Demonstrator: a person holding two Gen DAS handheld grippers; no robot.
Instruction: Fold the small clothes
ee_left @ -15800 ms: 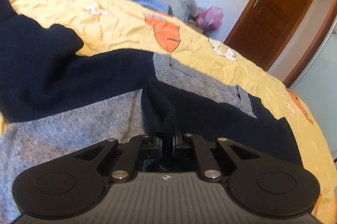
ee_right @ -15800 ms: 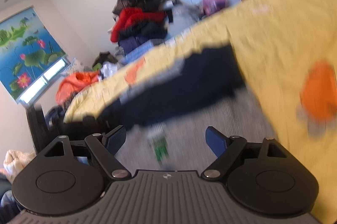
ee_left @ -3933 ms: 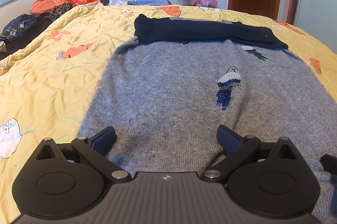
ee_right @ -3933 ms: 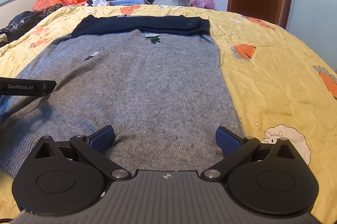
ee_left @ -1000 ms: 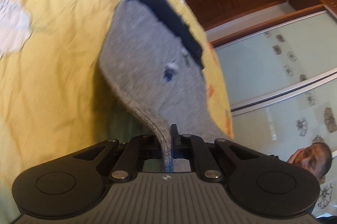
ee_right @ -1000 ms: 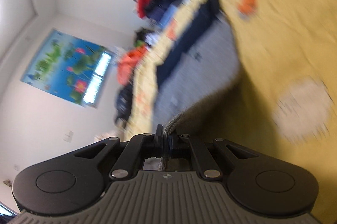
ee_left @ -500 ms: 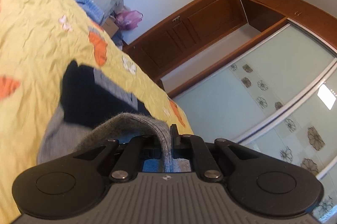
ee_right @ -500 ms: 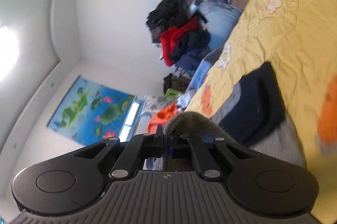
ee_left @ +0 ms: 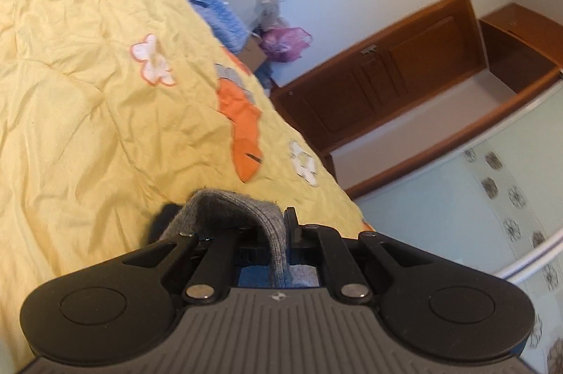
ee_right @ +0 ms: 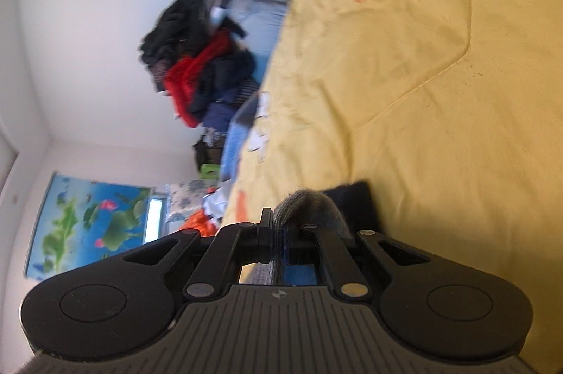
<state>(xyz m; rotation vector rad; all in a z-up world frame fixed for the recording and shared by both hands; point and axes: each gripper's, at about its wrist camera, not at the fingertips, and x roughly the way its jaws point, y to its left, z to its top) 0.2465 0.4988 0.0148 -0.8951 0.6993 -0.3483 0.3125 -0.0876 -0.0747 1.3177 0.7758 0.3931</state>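
Both my grippers clamped on the grey sweater (ee_left: pixel 225 208).
My left gripper (ee_left: pixel 281 226) and right gripper (ee_right: pixel 278 226) pinch its hem above the yellow quilt (ee_left: pixel 88 113).

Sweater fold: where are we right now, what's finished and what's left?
Done: both grippers have the hem. The left gripper and right gripper are each shut on the grey sweater edge. In hand: the hem is carried over the navy sleeves, above the yellow quilt. Left: lay it down, release, then probably a further fold. The body is hidden, so alignment can't be judged.
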